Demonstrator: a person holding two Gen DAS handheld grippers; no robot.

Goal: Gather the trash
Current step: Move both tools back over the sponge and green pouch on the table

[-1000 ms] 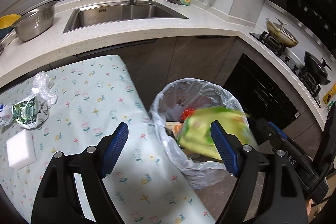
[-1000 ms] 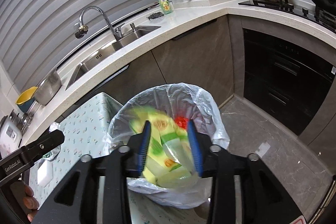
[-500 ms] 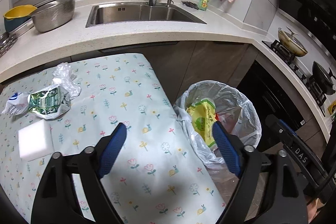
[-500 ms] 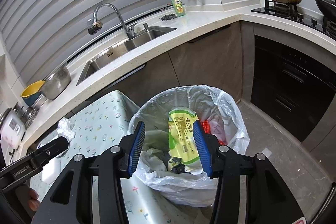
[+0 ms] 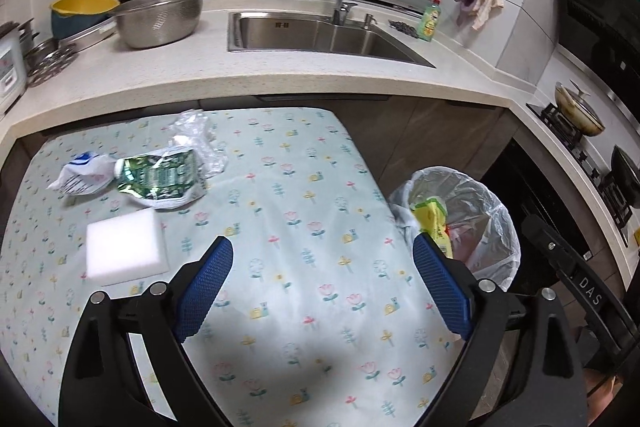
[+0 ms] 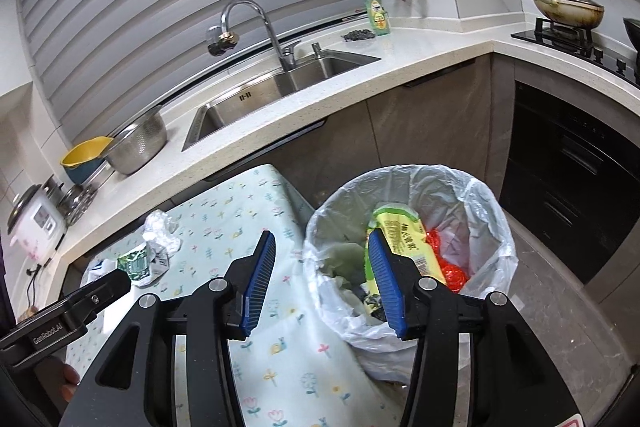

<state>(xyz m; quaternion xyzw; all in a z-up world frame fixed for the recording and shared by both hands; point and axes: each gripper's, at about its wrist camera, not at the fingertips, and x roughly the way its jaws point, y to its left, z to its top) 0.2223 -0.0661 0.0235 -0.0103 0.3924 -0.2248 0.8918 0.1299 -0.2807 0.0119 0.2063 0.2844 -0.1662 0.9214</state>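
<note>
rice cooker cut off left

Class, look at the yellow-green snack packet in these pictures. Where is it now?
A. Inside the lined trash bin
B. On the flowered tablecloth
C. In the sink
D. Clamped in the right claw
A: the yellow-green snack packet lies inside the lined trash bin, clear of both claws.

Sink and colander: brushed, glossy metal. Bin liner: thin, translucent, crinkled plastic. Tablecloth: matt printed cloth. Sponge block: white, matt foam. Green wrapper: shiny, crumpled foil.
</note>
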